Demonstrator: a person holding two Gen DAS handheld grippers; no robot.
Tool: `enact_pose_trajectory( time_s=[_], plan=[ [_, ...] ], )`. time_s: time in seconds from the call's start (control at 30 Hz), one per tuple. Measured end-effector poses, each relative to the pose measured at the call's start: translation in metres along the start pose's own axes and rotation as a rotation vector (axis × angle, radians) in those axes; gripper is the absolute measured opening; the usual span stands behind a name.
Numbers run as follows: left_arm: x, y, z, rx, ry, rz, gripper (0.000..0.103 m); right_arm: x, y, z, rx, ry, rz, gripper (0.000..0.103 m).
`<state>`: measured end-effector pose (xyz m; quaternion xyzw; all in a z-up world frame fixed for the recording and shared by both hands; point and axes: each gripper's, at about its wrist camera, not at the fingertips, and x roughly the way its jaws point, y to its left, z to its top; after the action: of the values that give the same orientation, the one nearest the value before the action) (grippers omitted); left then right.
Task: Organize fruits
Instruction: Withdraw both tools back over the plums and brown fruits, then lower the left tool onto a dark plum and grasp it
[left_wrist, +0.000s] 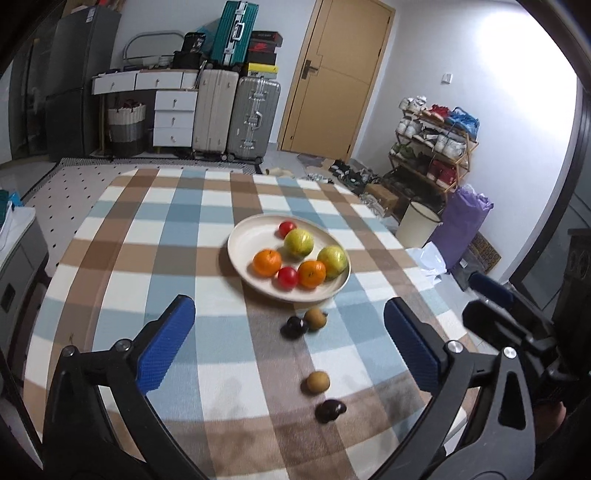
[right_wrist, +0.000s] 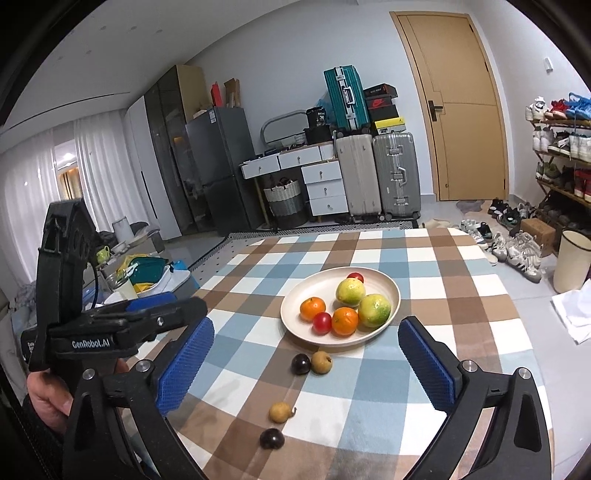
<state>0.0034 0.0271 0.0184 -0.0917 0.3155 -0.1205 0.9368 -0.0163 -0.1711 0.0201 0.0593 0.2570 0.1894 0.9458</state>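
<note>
Both grippers gape wide, nothing between the pads. Left gripper (left_wrist: 289, 343) and right gripper (right_wrist: 306, 354) hang above four small loose fruits on the checked tablecloth (right_wrist: 424, 258); the fruit plate (left_wrist: 240, 254) sits beyond, apart.

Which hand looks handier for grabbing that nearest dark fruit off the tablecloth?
Probably the right. Its open claw has the nearest dark fruit almost centred between its fingers, while in the left claw view that fruit sits toward the right finger. Both are empty.
</note>
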Motion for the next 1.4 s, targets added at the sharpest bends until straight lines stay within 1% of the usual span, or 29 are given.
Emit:
enact_pose_trajectory(
  time_s=[0.17, 0.5, 0.73, 0.9, 0.97, 1.07, 1.13, 1.17, 1.2, 1.23, 1.27, 1.33, 1.4],
  plan=[
    [0.003, 0.001, -0.021, -0.003, 0.036, 0.004, 0.102, 0.000, 0.000, -0.011, 0.004, 0.019, -0.017, 0.102],
    [0.034, -0.012, -0.066, 0.033, 0.155, -0.017, 0.102, 0.005, -0.007, -0.036, 0.025, 0.069, -0.041, 0.102],
    [0.060, -0.019, -0.085, 0.055, 0.232, -0.054, 0.102, 0.013, -0.016, -0.048, 0.051, 0.106, -0.054, 0.102],
    [0.078, -0.024, -0.096, 0.081, 0.282, -0.061, 0.101, 0.017, -0.022, -0.054, 0.070, 0.124, -0.058, 0.102],
    [0.085, -0.025, -0.099, 0.088, 0.298, -0.059, 0.098, 0.018, -0.024, -0.055, 0.074, 0.130, -0.060, 0.102],
    [0.093, -0.029, -0.104, 0.110, 0.319, -0.061, 0.088, 0.019, -0.026, -0.057, 0.080, 0.137, -0.062, 0.102],
    [0.098, -0.033, -0.108, 0.141, 0.340, -0.054, 0.072, 0.021, -0.028, -0.058, 0.085, 0.143, -0.064, 0.102],
    [0.100, -0.036, -0.110, 0.158, 0.354, -0.048, 0.068, 0.021, -0.028, -0.059, 0.086, 0.145, -0.064, 0.102],
    [0.101, -0.039, -0.111, 0.181, 0.346, -0.037, 0.064, 0.022, -0.029, -0.059, 0.089, 0.148, -0.065, 0.102],
    [0.101, -0.040, -0.112, 0.190, 0.351, -0.049, 0.054, 0.022, -0.030, -0.059, 0.091, 0.149, -0.065, 0.102],
    [0.100, -0.041, -0.112, 0.191, 0.356, -0.065, 0.050, 0.023, -0.030, -0.060, 0.094, 0.152, -0.065, 0.102],
    [0.100, -0.043, -0.112, 0.192, 0.363, -0.093, 0.034, 0.024, -0.031, -0.061, 0.097, 0.156, -0.065, 0.102],
    [0.100, -0.046, -0.112, 0.196, 0.378, -0.130, 0.024, 0.025, -0.032, -0.061, 0.100, 0.162, -0.066, 0.102]
  ],
)
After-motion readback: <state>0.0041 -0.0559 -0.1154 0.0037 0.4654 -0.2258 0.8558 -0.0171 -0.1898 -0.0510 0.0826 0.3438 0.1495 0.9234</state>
